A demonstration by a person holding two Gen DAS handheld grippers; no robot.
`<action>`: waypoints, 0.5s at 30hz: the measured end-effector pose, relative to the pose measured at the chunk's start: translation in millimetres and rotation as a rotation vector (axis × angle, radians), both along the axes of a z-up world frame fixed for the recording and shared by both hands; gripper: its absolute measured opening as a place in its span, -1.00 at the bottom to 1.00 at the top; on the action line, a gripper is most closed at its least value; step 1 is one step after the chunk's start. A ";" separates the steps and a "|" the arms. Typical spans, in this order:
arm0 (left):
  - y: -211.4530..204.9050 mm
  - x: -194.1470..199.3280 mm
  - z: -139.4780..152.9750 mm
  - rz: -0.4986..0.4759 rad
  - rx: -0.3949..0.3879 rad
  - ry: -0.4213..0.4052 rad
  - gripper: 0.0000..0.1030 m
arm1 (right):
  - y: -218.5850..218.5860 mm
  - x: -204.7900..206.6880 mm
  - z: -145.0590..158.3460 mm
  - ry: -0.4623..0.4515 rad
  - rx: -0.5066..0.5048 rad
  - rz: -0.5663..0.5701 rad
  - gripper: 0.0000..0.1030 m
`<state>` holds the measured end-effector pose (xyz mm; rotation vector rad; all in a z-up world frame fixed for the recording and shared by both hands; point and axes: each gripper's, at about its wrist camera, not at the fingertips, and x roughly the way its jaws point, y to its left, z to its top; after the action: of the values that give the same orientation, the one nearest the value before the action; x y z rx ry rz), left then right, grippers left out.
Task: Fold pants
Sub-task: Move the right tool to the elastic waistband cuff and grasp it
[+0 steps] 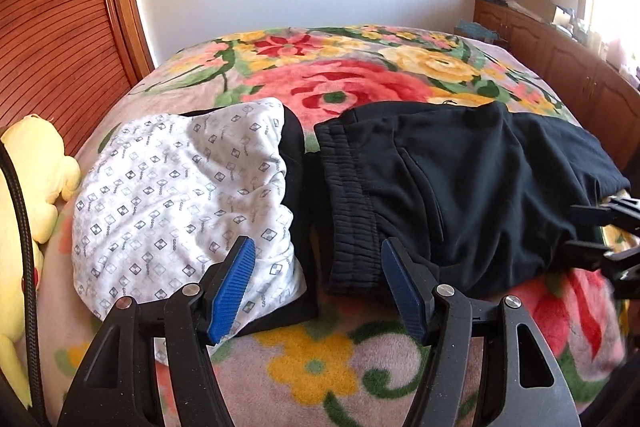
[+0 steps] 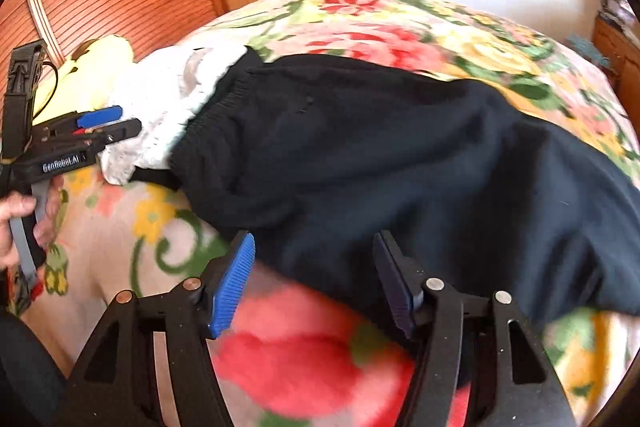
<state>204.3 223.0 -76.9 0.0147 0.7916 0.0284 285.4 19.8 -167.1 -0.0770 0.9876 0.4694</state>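
Black pants (image 1: 460,187) lie across the middle of the floral blanket (image 1: 312,367), already doubled into a thick band, ribbed elastic waistband (image 1: 352,211) at center of the left wrist view, legs running off to the right edge. Left gripper (image 1: 318,267) spread, nothing between the blue pads, hovering just above the near waistband corner, one pad over the white pillow (image 1: 180,195), the other over the waistband. Right gripper (image 2: 314,265) also spread, empty, sitting at the near edge of the pants in the lower middle of the right wrist view; that view is motion-blurred, so contact with cloth can't be told. Step in hand looks like regrasp for the next fold: best to pinch both layers at the near waistband corner with the left, catch the near leg edge with the right, lift together, keep edges lined up so the fold lands square, avoid snagging the pillow, which touches the waistband end. Materials: pants are soft matte knit, heavy, limp, waistband gathered in ridges, a slit pocket seam visible. Blanket plush, fuzzy, grippy, may drag the cloth. Pillow cotton, small diamond print, puffy. Yellow plush toy (image 1: 36,187) at left edge, wooden slatted door (image 1: 60,27) upper left.
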 end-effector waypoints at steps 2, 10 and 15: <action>3.0 -0.2 -4.8 -0.003 0.006 0.003 0.31 | 21.3 6.0 -6.3 0.005 0.019 0.025 0.21; 5.7 -3.4 -6.3 -0.006 0.059 -0.003 0.31 | 101.1 24.9 -38.3 0.003 0.023 0.136 0.21; 21.9 -2.9 -5.8 0.038 0.033 -0.006 0.31 | 130.3 34.2 -55.3 0.009 -0.029 0.193 0.24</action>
<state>201.4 245.0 -82.7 0.0302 0.7857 0.0777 319.5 150.0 -222.4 -0.1979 1.0002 0.6325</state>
